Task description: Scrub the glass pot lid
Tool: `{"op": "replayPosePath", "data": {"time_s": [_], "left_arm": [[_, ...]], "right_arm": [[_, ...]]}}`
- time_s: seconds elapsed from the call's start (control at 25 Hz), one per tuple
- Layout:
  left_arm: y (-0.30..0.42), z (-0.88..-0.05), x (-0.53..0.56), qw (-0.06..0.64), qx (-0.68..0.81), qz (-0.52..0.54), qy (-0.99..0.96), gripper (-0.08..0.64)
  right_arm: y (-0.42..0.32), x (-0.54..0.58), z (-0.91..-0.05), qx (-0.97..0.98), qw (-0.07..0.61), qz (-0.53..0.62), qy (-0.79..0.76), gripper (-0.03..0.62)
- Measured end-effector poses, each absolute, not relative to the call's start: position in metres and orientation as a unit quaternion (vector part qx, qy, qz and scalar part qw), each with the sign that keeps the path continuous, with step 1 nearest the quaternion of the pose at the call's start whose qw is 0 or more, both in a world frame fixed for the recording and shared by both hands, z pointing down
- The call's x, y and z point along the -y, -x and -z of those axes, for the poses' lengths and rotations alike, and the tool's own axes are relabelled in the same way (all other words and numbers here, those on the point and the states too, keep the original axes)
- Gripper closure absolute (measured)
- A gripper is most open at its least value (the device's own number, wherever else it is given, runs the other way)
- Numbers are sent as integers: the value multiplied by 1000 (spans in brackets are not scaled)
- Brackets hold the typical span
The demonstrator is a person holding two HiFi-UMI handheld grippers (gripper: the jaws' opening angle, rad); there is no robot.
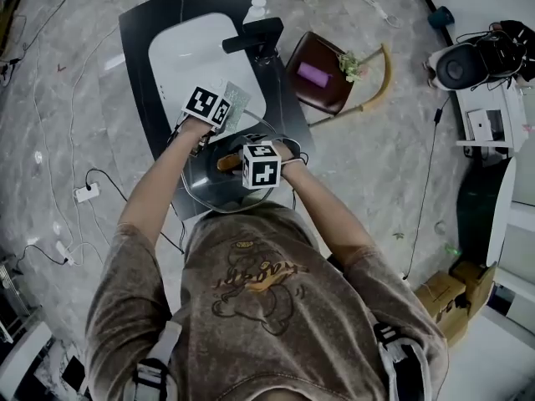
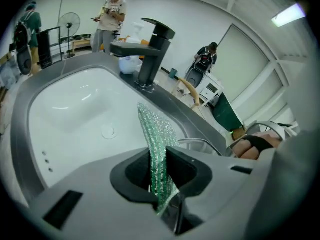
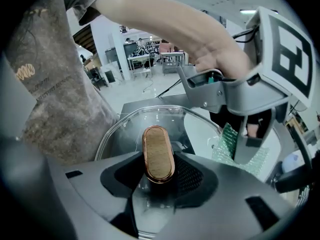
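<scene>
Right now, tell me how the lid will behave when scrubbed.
The lid looks like clear glass, so probably rigid and breakable. The right hand-held gripper grips only its knob, so it may tilt under sideways pushes.

Green glittery pad; clear lid, brown copper-rimmed knob; white basin; dark grey counter; black tap; black-and-white marker cubes.

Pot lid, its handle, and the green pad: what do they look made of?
Pot lid: clear glass; you can see straight through it, and the bright rim is likely metal.
Handle: oval with a wood-grain face in a glossy copper-toned band. Real wood or print, can't tell.
Green pad: glittery woven mesh, probably a plastic scouring cloth with metallic thread.
</scene>
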State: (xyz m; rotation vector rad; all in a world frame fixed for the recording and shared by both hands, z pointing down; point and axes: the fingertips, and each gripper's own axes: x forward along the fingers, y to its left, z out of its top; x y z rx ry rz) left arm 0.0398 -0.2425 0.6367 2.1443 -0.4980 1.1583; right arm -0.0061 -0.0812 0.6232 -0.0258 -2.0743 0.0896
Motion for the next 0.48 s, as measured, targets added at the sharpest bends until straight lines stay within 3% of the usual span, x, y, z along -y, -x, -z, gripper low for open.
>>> {"op": "replayPosePath", "data": {"time_s": [0.48], "left_arm": [[-114, -639, 211, 259, 34, -458, -850, 483]], "right_arm": [[7, 77, -624, 867, 495, -51, 13, 397]]}}
